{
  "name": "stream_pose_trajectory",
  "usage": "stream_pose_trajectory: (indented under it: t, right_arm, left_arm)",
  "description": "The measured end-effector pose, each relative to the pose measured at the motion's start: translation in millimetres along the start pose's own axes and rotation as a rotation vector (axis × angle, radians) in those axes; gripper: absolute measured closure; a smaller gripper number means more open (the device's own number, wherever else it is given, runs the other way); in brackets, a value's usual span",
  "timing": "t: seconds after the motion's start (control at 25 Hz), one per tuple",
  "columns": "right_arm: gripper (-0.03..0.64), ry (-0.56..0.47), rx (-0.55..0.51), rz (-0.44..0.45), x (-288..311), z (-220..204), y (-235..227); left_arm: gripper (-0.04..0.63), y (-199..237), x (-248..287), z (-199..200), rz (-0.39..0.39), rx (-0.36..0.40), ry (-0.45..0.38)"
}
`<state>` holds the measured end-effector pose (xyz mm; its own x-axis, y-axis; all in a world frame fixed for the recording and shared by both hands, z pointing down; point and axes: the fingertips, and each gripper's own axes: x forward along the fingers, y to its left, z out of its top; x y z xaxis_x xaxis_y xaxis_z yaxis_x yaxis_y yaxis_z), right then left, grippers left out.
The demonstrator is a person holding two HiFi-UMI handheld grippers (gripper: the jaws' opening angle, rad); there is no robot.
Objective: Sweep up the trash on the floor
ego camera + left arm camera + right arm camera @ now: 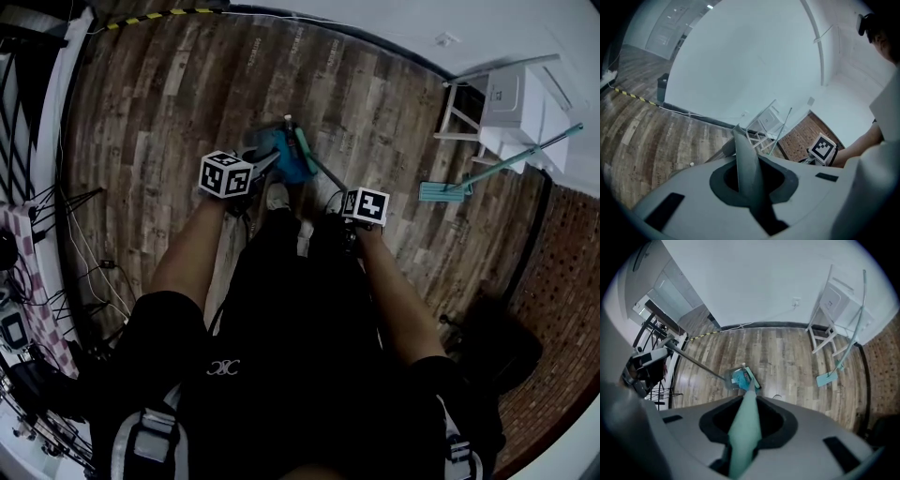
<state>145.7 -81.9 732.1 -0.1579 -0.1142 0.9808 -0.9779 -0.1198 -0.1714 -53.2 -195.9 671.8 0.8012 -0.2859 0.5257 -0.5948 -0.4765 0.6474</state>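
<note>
My left gripper (253, 178) is shut on the grey handle (746, 161) of a dustpan (729, 381) that rests on the wooden floor. My right gripper (343, 204) is shut on the teal broom handle (746, 420). The broom head (302, 150) sits against the dustpan's right side. Blue crumpled trash (279, 157) lies in the dustpan, between pan and broom head. A small white piece (743, 365) lies on the floor just beyond them. In the left gripper view the dustpan itself is hidden behind the gripper body (747, 180).
A white step stool (502, 103) stands at the far right with a teal flat mop (446, 190) leaning on it. Cables and tripod legs (80, 244) crowd the left edge. A yellow-black tape strip (155, 16) runs along the far wall. Brick-patterned flooring (553, 309) begins at the right.
</note>
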Motion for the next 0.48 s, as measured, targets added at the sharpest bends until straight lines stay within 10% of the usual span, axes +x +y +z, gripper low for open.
stream_pose_trajectory:
  t: [0.48]
  right_arm:
    - [0.515, 0.004, -0.014, 0.078, -19, -5, 11]
  left_arm:
    - [0.577, -26, -7, 8, -0.087, 0.065, 0.012]
